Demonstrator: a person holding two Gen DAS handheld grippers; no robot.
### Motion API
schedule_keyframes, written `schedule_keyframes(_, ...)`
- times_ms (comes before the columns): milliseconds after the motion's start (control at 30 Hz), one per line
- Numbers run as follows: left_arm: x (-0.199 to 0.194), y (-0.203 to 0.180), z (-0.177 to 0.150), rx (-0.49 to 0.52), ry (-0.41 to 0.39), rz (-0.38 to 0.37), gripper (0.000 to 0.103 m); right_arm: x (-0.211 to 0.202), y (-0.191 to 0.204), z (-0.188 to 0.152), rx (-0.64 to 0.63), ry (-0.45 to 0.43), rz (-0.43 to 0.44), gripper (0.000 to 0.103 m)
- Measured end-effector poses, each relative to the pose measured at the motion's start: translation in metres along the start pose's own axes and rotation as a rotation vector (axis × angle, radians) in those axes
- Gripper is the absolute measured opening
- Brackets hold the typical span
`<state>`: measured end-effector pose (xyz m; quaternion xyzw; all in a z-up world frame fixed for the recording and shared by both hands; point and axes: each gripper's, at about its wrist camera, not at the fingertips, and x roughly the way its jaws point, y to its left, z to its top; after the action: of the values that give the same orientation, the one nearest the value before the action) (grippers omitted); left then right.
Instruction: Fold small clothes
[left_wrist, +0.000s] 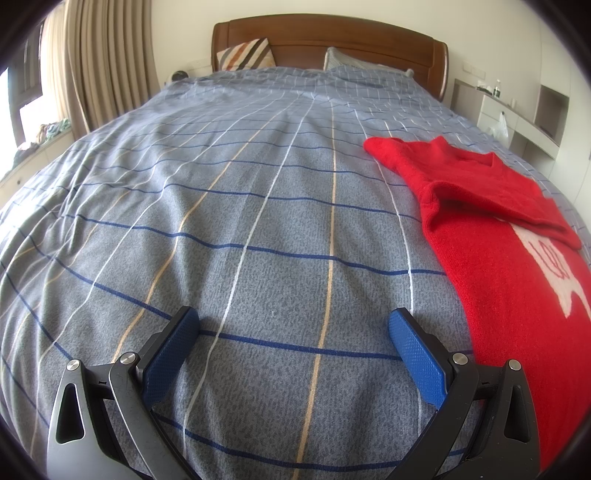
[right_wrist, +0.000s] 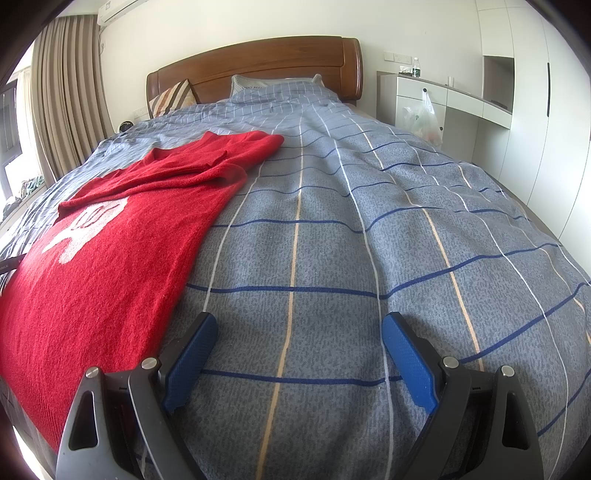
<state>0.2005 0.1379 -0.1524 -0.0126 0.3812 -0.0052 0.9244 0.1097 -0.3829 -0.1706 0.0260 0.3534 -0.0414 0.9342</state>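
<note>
Left wrist view has the left claw (left_wrist: 293, 328) hanging over bare checked bedcover (left_wrist: 258, 221), its blue pads spread wide with nothing between them, and the red sweater (left_wrist: 498, 258) lying just to its right. From the right wrist view the right claw (right_wrist: 299, 332) is equally wide apart and empty, with the same sweater (right_wrist: 110, 258) just to its left. So the garment lies on the bed between the two claws, its sleeves seemingly already folded in across the chest. The main risk, as I judge it, is in the pickup: the knit is thick and soft, and a pad that dips too deep could pinch the bedcover along with the hem, dragging the cover up with the fold. A pinch that catches only the top layer could pull a folded sleeve loose. Uneven lifting by the two claws would likely skew the fold.
</note>
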Motion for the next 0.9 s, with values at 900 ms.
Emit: schedule_keyframes(900, 0.0028, -0.0013, -0.0029, -0.002, 0.011, -0.001, 0.102, 0.0001, -0.0002, 0.0000, -0.001, 0.000, 0.000, 0.091)
